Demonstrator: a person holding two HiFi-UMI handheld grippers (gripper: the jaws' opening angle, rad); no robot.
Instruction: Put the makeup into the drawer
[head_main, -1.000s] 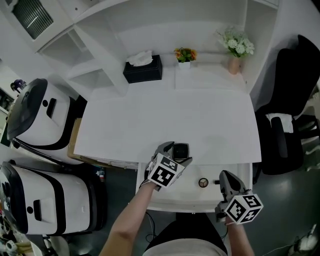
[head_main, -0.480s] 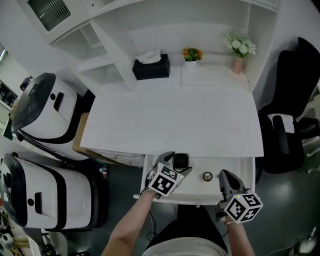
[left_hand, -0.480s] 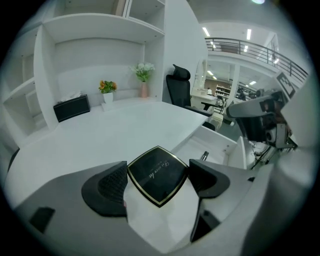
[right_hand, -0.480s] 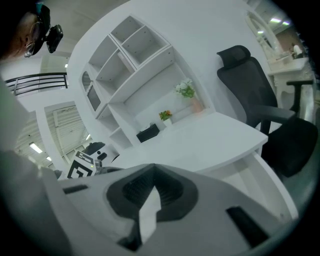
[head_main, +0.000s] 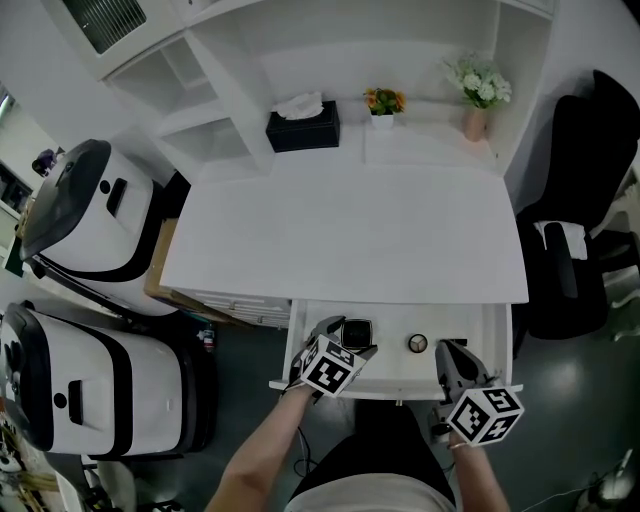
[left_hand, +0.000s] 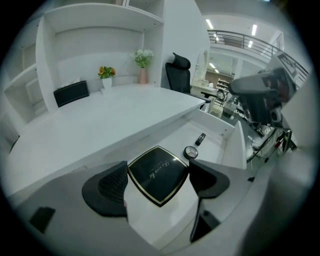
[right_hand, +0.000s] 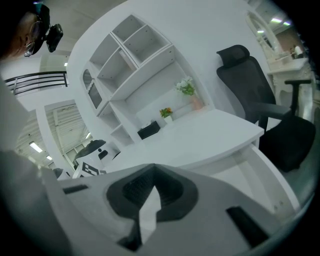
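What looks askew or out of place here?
Nothing is spilled or damaged. One oddity: the black compact sits cornerwise in the left gripper, pinched by opposite corners at the open drawer. A round case and a small black stick lie loose inside.

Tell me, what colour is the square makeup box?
The makeup box is black with a thin gold edge; the left gripper view shows it best.

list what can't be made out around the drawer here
The gold lettering on the compact: left gripper view, too small to read.
The small dark item in the drawer: too small to identify in any view.
Whether the compact touches the drawer floor: left gripper covers it in head view.
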